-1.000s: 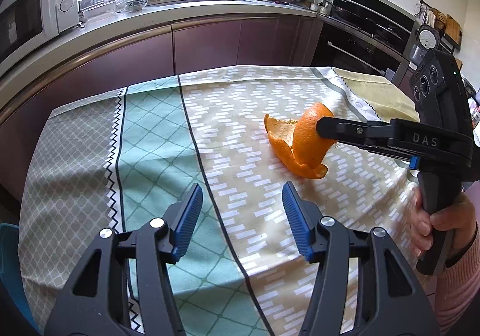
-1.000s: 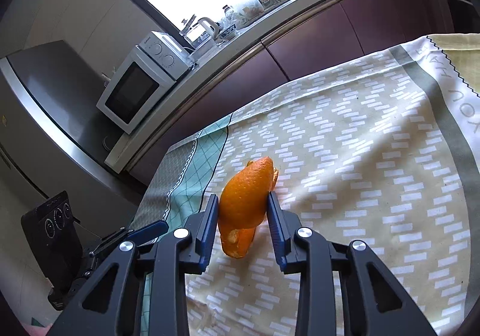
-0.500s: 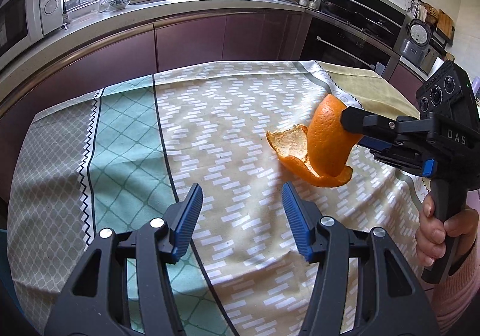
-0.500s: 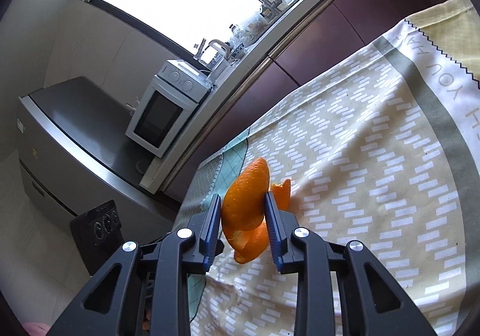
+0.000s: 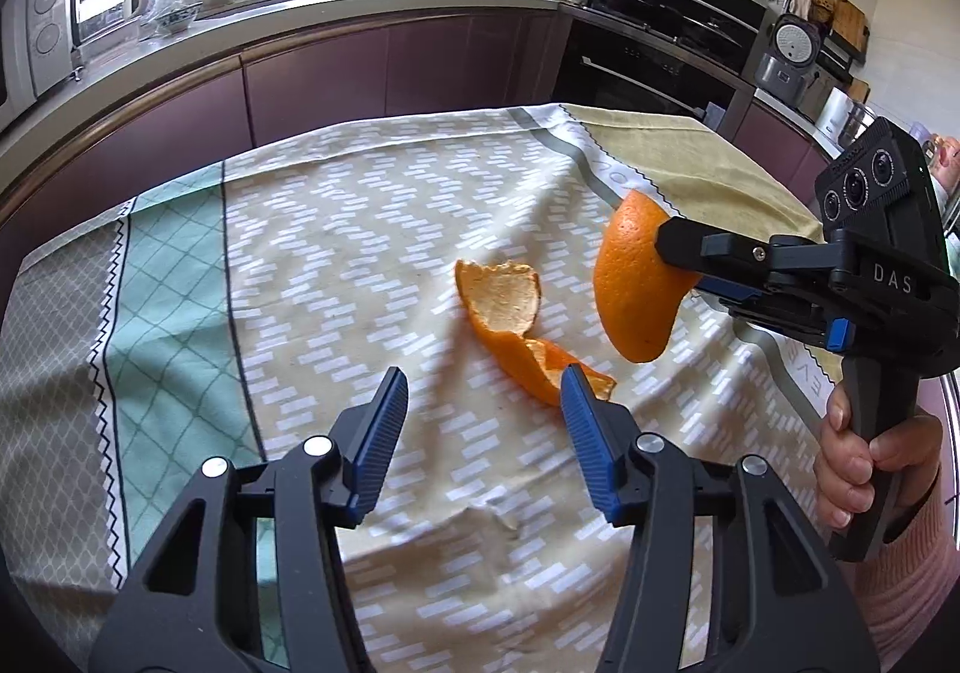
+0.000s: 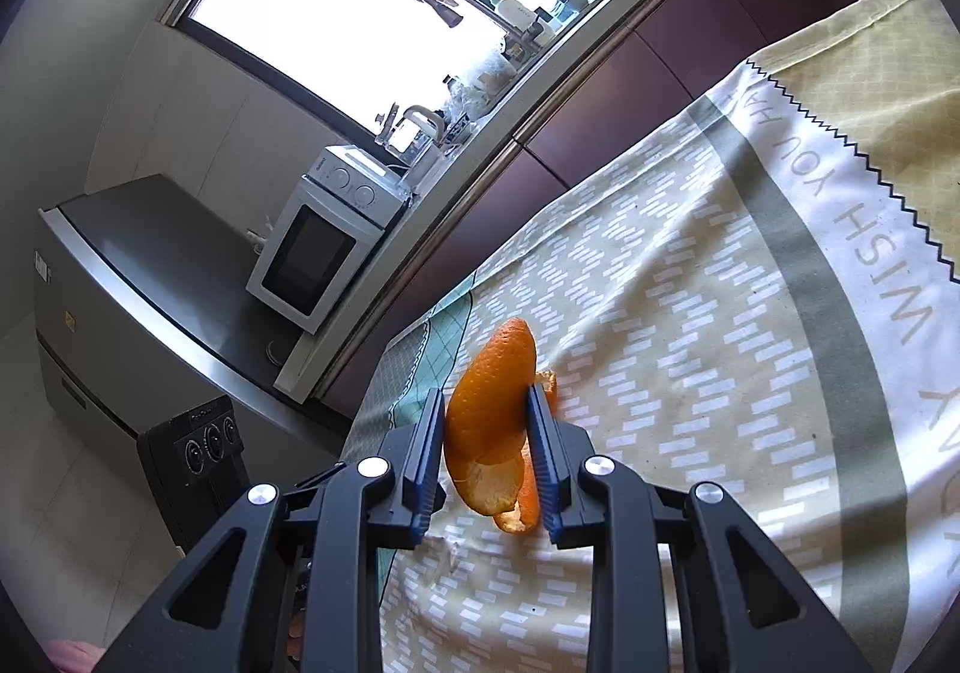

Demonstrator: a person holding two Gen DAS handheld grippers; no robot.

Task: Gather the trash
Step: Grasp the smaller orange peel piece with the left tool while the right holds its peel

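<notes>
My right gripper (image 6: 487, 451) is shut on a large curved piece of orange peel (image 6: 489, 409) and holds it in the air above the table; the same piece (image 5: 639, 283) shows in the left wrist view, pinched at the right gripper's tips (image 5: 663, 247). A second, long curled orange peel (image 5: 510, 328) lies on the patterned tablecloth (image 5: 360, 229). My left gripper (image 5: 480, 439) is open and empty, low over the cloth, with the lying peel just beyond its right fingertip.
The table's far edge drops to dark purple cabinets (image 5: 312, 78) under a cluttered counter. A white microwave (image 6: 318, 253) sits on the counter at left. The cloth has a small raised wrinkle (image 5: 498, 517) near my left gripper. A yellow cloth section (image 5: 690, 156) covers the far right corner.
My right gripper has lifted its peel piece up off the table and to the right; the peel has split, leaving the long curled piece lying on the cloth. My left gripper moved slightly closer.
</notes>
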